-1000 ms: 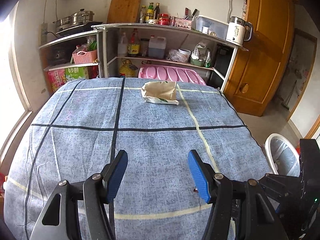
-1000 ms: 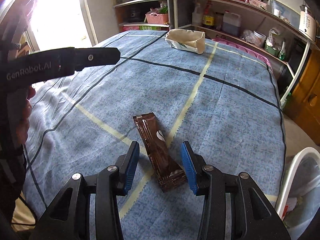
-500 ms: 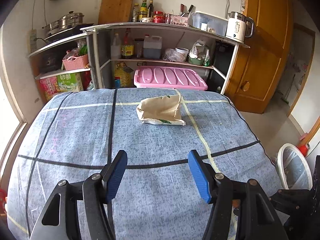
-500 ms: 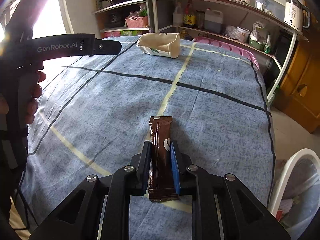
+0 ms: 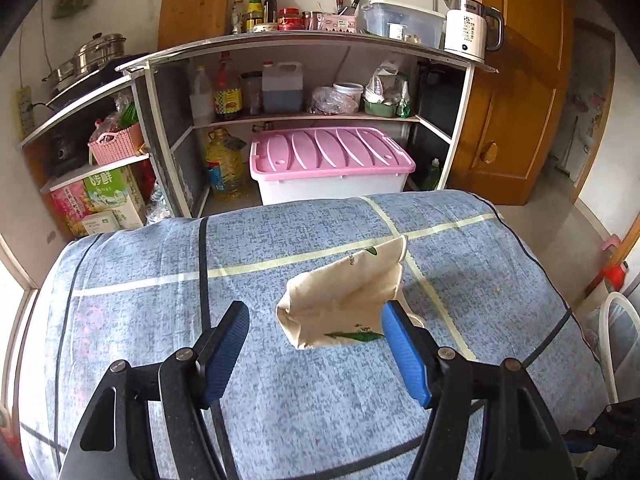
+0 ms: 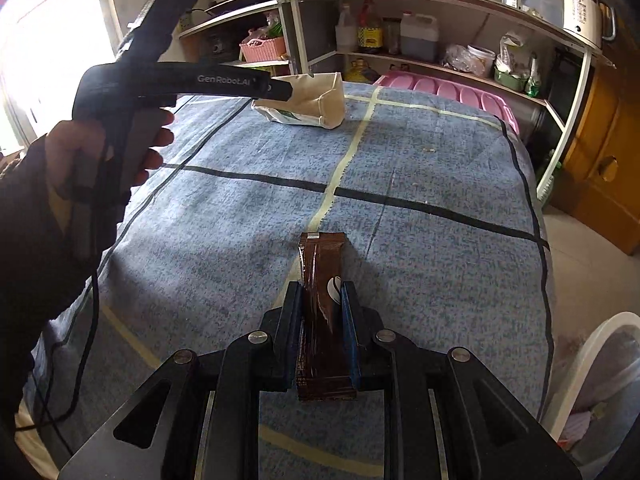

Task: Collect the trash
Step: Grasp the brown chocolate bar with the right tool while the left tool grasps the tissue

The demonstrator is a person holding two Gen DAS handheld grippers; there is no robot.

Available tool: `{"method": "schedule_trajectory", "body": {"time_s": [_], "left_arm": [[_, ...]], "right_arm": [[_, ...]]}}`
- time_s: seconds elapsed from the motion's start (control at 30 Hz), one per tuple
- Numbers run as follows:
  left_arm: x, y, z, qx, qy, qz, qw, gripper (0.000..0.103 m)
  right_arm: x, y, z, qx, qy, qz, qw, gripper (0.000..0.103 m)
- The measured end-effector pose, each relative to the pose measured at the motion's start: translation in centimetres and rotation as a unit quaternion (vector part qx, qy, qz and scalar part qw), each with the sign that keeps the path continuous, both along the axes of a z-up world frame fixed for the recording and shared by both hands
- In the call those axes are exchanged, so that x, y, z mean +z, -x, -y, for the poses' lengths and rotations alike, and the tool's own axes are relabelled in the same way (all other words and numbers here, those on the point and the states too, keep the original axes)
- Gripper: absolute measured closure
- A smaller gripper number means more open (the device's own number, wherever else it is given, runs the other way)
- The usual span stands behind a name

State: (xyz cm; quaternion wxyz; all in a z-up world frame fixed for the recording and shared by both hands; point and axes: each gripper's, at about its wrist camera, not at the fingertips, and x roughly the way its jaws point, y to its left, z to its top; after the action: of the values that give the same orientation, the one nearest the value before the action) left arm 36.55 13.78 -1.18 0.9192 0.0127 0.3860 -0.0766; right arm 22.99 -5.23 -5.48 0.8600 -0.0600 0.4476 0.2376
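Items, left to right. Left gripper [image 5: 316, 354]: fingers [image 5: 224, 354] stand wide and have just been opening further; cream paper bag [image 5: 344, 300] lies between them, the right finger at its edge, nothing pinched. Bag: crumpled, empty-looking, probably very light and soft, likely to collapse under pressure; best taken across its folded middle, not at the loose mouth. It rests on the desk [image 5: 132, 320] near the far edge, by a pale stripe. Right gripper [image 6: 320, 320]: fingers [image 6: 291, 320] closed on the brown wrapper [image 6: 322, 272], clamped on its long sides at the near half. Wrapper: thin glossy foil, likely slippery and weightless. White bin [image 6: 600, 360]: beside the desk's right edge, plastic-lined. Surface: blue mottled cloth with dark and pale lines. Room: open shelving [image 5: 304, 116] with bottles, a pink crate [image 5: 332, 160], a kettle [image 5: 470, 28], a wooden door [image 5: 516, 112].
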Motion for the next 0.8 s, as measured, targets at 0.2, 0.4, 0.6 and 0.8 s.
{"method": "schedule_trajectory", "body": {"time_s": [0.2,0.4,0.6,0.8], "left_arm": [[-1.0,-2.4,0.1,-0.031,0.018,-0.019,0.9992,0.032],[-2.1,-3.1,1.2,-0.059,0.024,-0.036,0.9973,0.032],[-2.1,-1.2,2.5,-0.091,0.018,-0.040,0.9949,0.032],[-1.7,-0.8,3.3,-0.097,0.012,-0.027,0.9948,0.036]], "right_arm": [[-0.1,0.2,-0.3,0.003,0.011,0.009,1.000,0.083],[-0.1,0.2,-0.2,0.000,0.006,0.009,1.000,0.083],[-0.1,0.3,-0.2,-0.003,0.003,0.010,1.000,0.083],[0.0,0.3,-0.2,-0.005,0.003,0.012,1.000,0.083]]}}
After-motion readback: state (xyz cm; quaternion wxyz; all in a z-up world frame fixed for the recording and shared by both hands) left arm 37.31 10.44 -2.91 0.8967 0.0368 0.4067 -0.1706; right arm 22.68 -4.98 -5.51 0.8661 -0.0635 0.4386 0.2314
